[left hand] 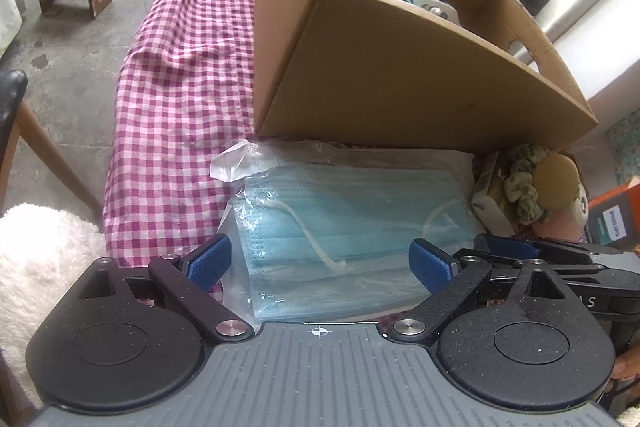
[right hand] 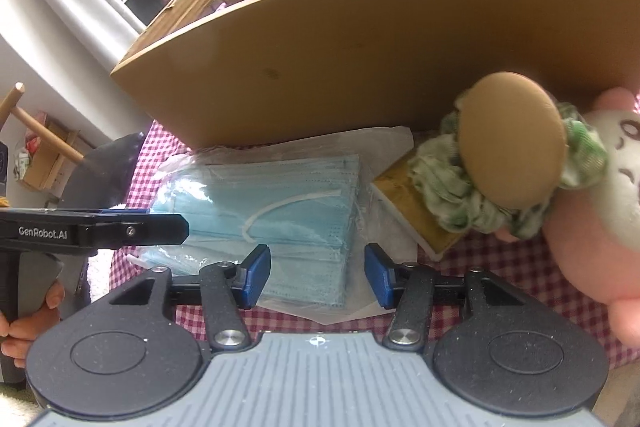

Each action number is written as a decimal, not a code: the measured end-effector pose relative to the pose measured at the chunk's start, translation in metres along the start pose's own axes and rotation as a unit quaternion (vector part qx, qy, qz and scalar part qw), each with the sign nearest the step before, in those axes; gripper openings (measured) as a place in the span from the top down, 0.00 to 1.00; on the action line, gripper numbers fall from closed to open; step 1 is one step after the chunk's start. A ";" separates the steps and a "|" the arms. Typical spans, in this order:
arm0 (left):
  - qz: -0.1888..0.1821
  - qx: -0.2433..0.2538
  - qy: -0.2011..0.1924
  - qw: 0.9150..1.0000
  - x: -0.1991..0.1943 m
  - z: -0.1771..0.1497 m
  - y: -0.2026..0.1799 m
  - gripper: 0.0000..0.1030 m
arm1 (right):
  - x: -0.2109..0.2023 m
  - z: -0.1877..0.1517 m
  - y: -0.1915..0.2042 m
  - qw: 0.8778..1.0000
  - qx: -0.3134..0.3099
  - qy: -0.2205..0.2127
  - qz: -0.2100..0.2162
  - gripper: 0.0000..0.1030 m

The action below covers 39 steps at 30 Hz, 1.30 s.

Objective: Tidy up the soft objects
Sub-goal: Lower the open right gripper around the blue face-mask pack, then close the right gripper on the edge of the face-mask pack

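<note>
Currently a mask pack (left hand: 344, 227) in a loose clear bag is laid on the checked cloth (left hand: 176, 107) of the table, just in front of the box (left hand: 400, 75). The left hand-held gripper (left hand: 320, 263) is held wide apart over the pack, its blue pads (left hand: 208, 259) either side and pressing on nothing. The right hand-held gripper (right hand: 316, 275) is seen partly spread over the pack's near corner, likewise released. A burger plush (right hand: 512, 147) and a pink plush (right hand: 600, 211) are crowded beside the pack, touching the box wall. Only the slippery bag may be pinched if the jaws are closed shallowly, and the masks could then slide out during lifting. The neighbouring plush could be knocked, or the two grippers bumped together, since they are working so near each other.
</note>
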<state>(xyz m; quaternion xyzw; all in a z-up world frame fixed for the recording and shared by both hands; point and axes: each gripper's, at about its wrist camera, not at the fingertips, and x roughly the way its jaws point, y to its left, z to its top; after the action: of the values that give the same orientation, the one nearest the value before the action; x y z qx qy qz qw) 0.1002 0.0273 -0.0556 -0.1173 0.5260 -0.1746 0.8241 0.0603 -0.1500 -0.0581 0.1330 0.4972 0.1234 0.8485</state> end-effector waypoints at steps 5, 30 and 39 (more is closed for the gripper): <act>0.008 -0.022 -0.008 1.000 -0.007 0.001 0.013 0.07 | 0.003 0.002 0.000 1.000 0.005 0.007 0.027 0.46; 0.023 -0.060 -0.074 0.995 -0.049 -0.005 0.042 0.01 | -0.007 -0.004 0.029 0.996 -0.046 0.022 0.068 0.47; -0.096 -0.093 0.014 0.991 -0.042 -0.026 0.038 0.01 | -0.025 0.039 0.044 0.991 -0.121 -0.038 0.051 0.35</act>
<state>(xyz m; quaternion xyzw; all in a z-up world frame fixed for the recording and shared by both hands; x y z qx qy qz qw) 0.0667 0.0785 -0.0461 -0.2408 0.5375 -0.2050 0.7818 0.0789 -0.1216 -0.0046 0.0589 0.4385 0.2208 0.8692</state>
